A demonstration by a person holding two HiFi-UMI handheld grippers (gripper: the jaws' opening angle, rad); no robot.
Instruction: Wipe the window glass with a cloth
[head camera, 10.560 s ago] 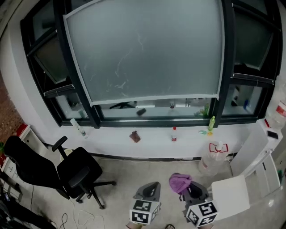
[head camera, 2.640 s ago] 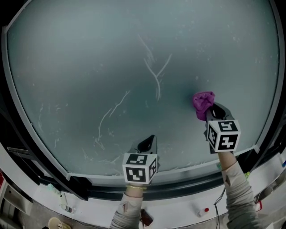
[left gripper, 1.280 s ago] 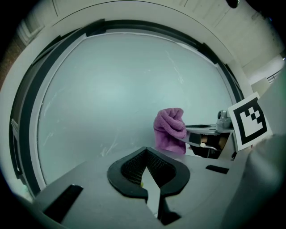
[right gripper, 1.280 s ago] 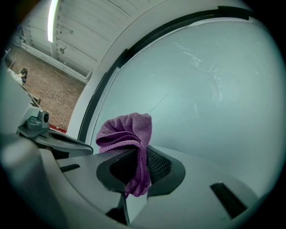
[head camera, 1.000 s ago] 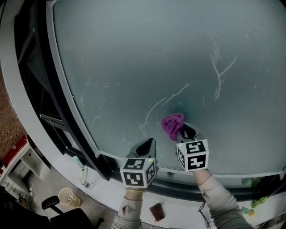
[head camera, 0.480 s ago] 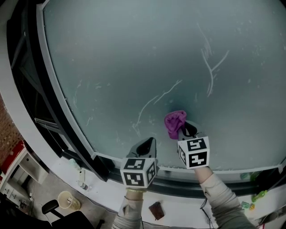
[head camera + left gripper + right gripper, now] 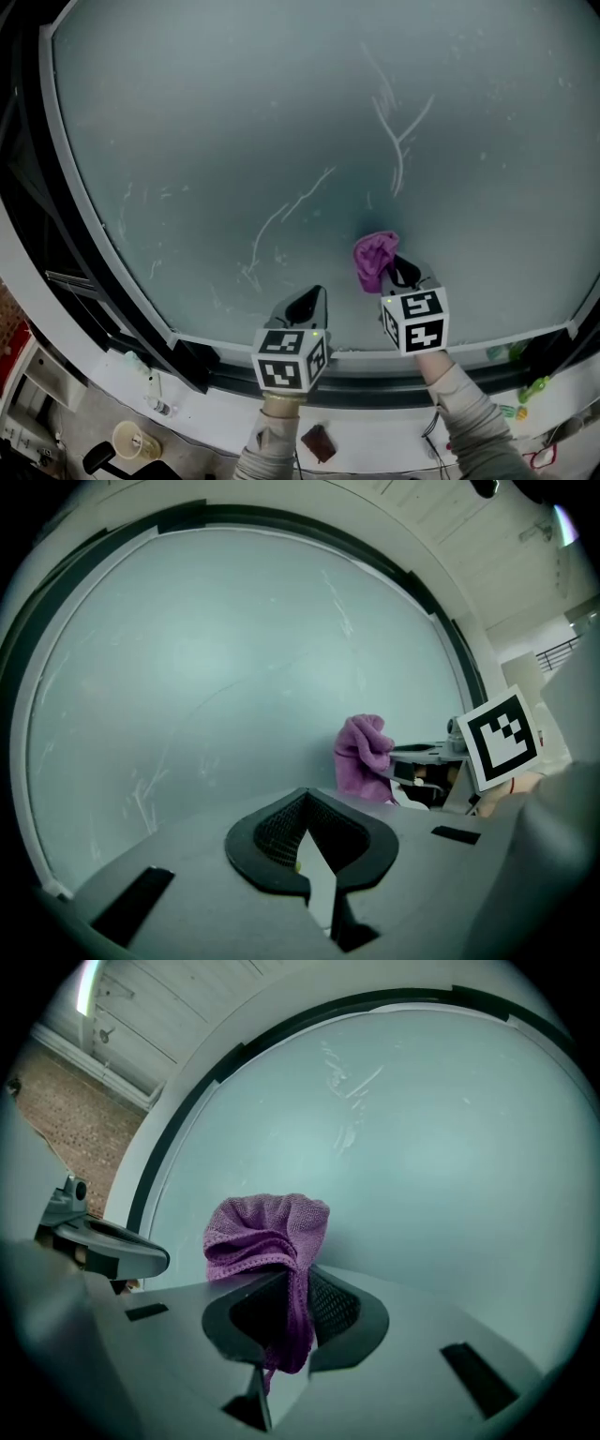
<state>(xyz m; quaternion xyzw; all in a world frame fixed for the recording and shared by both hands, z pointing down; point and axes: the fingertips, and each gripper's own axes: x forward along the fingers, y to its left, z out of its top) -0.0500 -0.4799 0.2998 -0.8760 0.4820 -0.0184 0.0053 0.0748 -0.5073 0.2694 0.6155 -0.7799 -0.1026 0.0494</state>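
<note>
While the right gripper [image 7: 397, 273] pinches the purple cloth [image 7: 373, 261], seemingly against the glass [image 7: 234, 141], the left gripper [image 7: 307, 302] hangs closed, empty.

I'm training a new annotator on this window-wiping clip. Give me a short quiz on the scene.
1. True or false: the left claw holds the purple cloth.
2. In the head view, the long white streak on the window glass lies: A above the cloth; B below it; C hidden behind it.
3. Fill in: the right claw is shut on the ___.
Key: 1 false; 2 A; 3 cloth.
</note>
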